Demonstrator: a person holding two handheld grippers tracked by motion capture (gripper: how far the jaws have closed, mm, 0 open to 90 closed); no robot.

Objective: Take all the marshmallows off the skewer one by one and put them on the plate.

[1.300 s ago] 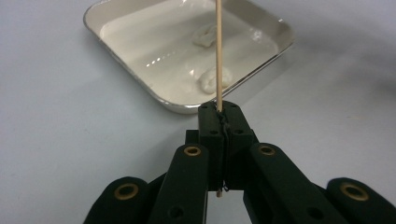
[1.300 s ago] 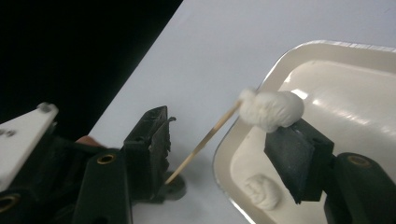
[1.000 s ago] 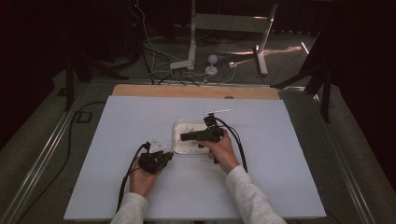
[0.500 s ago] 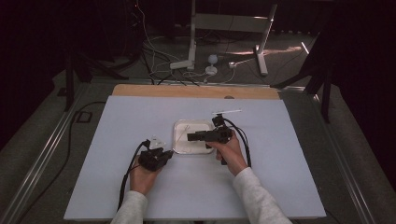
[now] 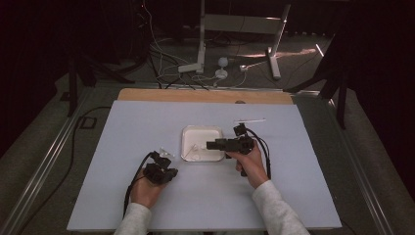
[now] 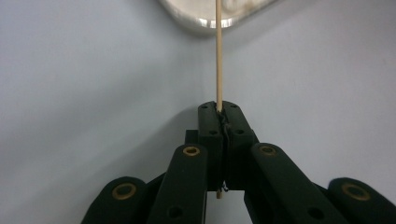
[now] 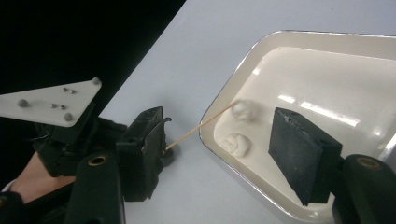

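From the high view, a person's two forearms come in from the near edge of the pale blue table (image 5: 122, 127). The left hand (image 5: 143, 190) rests low on the table, near and left of the white tray (image 5: 188, 131), holding the left gripper (image 5: 169, 172) pointed right and far toward the tray's near left corner. The right hand (image 5: 252, 165) is raised just right of the tray, wrist bent, with the right gripper (image 5: 209, 145) turned leftward over the tray's right part. A thin white stick (image 5: 249, 120) lies far right of the tray, well apart from both hands.

In the left gripper view, the jaws are pressed together on a thin wooden skewer (image 6: 218, 56), which runs straight out from between them and reaches over the rim of the tray (image 6: 205, 21) at the top of the picture.

In the right gripper view, the jaws stand wide apart with nothing between them; one is over the table just outside the tray, the other over the tray's inside. The skewer (image 7: 198, 127) crosses the tray (image 7: 243, 51) rim, its tip in a small white lump (image 7: 243, 110). A second white lump (image 7: 235, 143) lies on the tray floor just beside it. The left gripper (image 7: 164, 145) and its grey plate show at left, holding the skewer's other end
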